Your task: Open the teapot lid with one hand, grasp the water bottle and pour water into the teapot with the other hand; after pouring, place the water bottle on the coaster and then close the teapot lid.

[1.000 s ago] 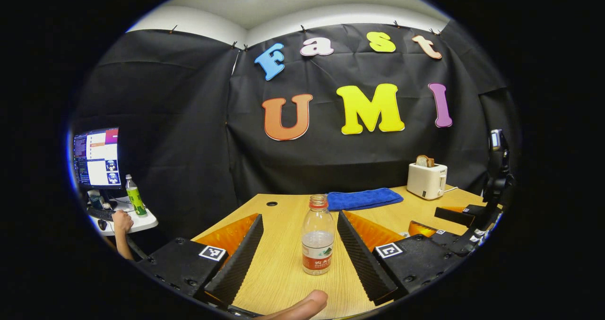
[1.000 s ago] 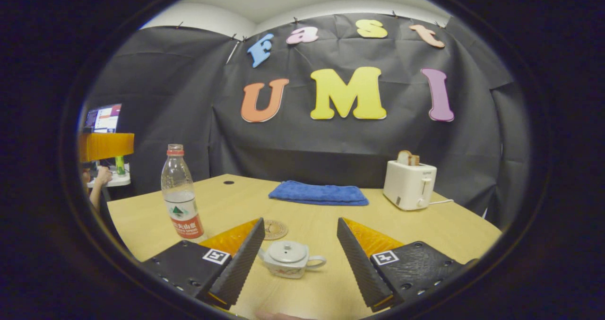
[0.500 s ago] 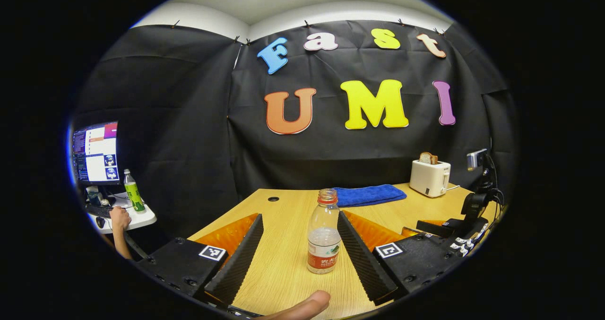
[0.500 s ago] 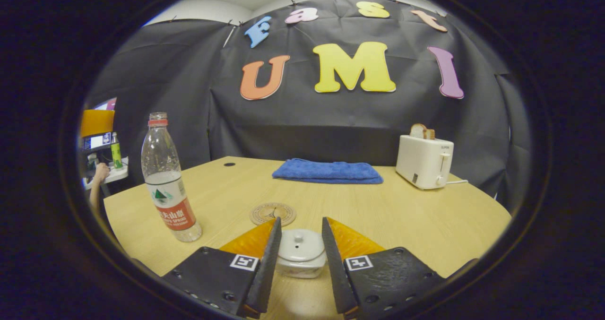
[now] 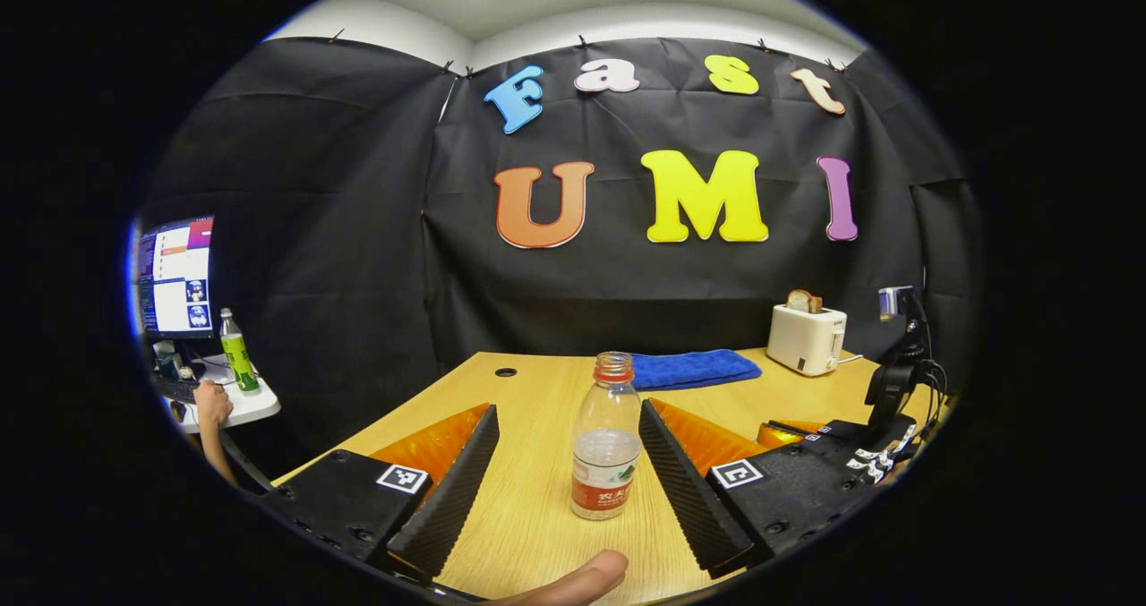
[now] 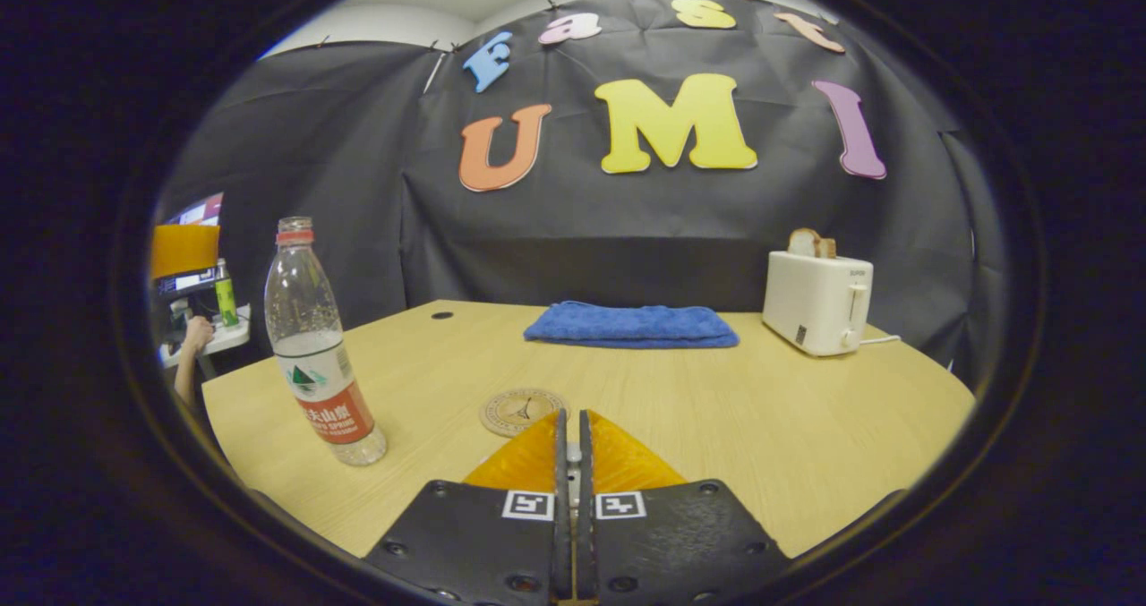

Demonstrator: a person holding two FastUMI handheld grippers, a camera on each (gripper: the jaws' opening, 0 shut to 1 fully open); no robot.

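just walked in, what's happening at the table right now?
A person is working two hand-held grippers over a wooden table. The right hand-held gripper is closed to a thin slit with something pale pinched in it, too hidden to identify. The left hand-held gripper is wide open, with the water bottle standing upright between its fingers, untouched. The coaster lies bare just ahead of the right one. A blue towel and a toaster sit at the back.
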